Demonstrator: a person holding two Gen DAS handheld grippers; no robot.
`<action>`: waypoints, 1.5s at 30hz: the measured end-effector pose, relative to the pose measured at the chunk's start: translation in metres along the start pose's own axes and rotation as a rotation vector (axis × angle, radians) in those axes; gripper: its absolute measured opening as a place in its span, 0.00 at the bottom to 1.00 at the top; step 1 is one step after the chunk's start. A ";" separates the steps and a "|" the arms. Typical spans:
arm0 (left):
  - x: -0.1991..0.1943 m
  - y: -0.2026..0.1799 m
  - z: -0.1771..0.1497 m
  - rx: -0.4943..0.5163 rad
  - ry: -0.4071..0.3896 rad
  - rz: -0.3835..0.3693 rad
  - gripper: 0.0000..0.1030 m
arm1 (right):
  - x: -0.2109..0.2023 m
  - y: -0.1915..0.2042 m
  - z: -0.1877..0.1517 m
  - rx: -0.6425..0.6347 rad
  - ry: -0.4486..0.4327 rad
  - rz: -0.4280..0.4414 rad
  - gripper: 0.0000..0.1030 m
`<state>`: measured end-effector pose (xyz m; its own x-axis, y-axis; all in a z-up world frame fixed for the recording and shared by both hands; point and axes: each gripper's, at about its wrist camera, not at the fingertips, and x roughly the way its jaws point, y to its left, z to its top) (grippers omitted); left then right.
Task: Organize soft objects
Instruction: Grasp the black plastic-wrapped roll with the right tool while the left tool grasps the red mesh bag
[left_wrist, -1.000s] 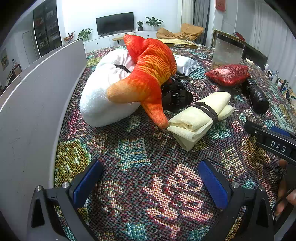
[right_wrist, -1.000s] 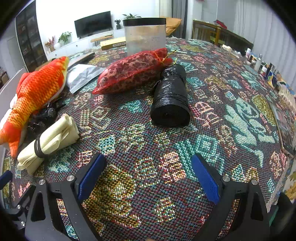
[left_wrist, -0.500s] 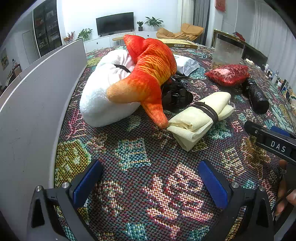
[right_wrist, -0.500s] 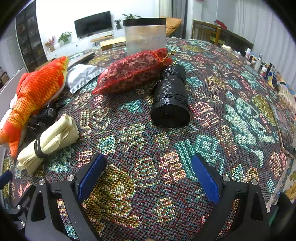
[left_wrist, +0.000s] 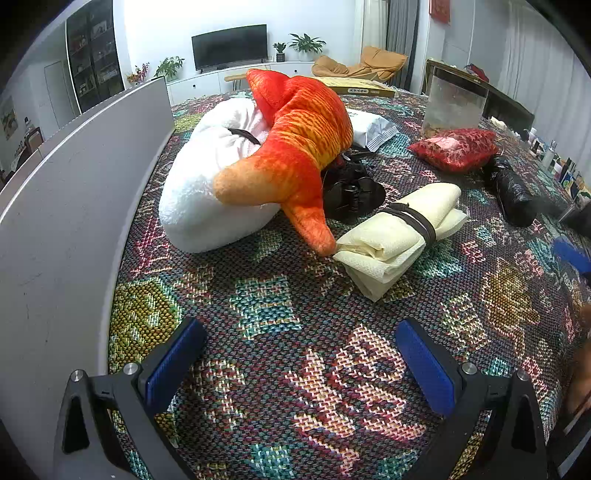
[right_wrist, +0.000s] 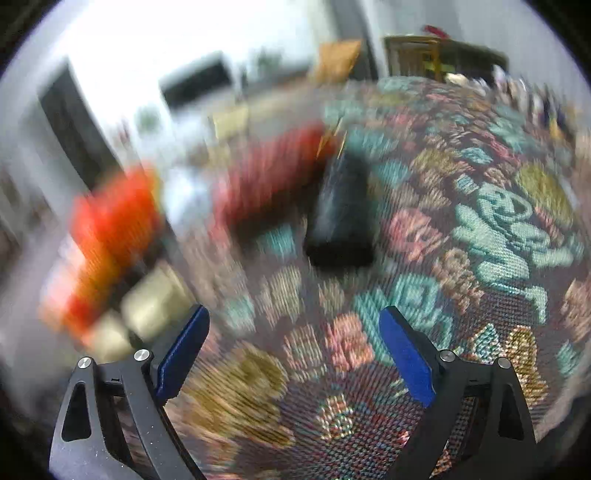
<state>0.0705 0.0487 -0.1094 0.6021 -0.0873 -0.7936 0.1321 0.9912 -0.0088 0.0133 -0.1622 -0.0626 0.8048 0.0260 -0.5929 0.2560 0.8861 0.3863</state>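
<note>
Left gripper (left_wrist: 299, 363): low over the near part of the tabletop (left_wrist: 325, 369), its blue-padded fingers (left_wrist: 173, 360) spread wide with nothing between them.

Right gripper (right_wrist: 293, 350): fingers (right_wrist: 404, 354) likewise parted and empty; its view is badly smeared, so little beyond colours and rough shapes can be made out there.

Tabletop: covered in a busy woven cloth of teal, pink and gold patterns.

Orange fish plush (left_wrist: 295, 158): lying draped over a white plush (left_wrist: 207, 184), tail fin reaching down to the cloth and touching the end of the cream roll.

Cream cloth roll (left_wrist: 402, 229): folded and bound round its middle by a dark band, lying at a slant just right of the fish's tail, ahead of the left gripper.

Black clip-like object (left_wrist: 351, 188): tucked behind the cream roll, partly under the fish; what it is I cannot tell.

Red mesh pouch (left_wrist: 456, 149): farther back on the right, in front of a clear container (left_wrist: 454, 105).

Black bag roll (left_wrist: 511, 190): just beside the red pouch, toward the right edge; in the right view it shows as a dark blurred block ahead of the fingers.

White packet (left_wrist: 373, 127): behind the fish, lying flat.

Grey panel (left_wrist: 74, 192): standing along the left edge of the tabletop, near the white plush.
</note>
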 end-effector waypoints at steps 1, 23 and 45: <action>0.000 0.000 0.000 0.000 0.000 0.000 1.00 | -0.005 -0.007 0.003 0.034 -0.035 -0.012 0.92; -0.002 0.000 -0.001 -0.002 -0.002 0.002 1.00 | 0.072 -0.018 0.051 -0.210 0.172 -0.220 0.39; -0.052 -0.042 0.046 0.189 -0.078 -0.054 0.98 | 0.068 -0.059 0.057 -0.061 0.127 -0.263 0.40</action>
<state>0.0694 0.0074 -0.0398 0.6484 -0.1545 -0.7455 0.3068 0.9492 0.0701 0.0836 -0.2387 -0.0859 0.6409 -0.1543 -0.7520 0.4112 0.8962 0.1666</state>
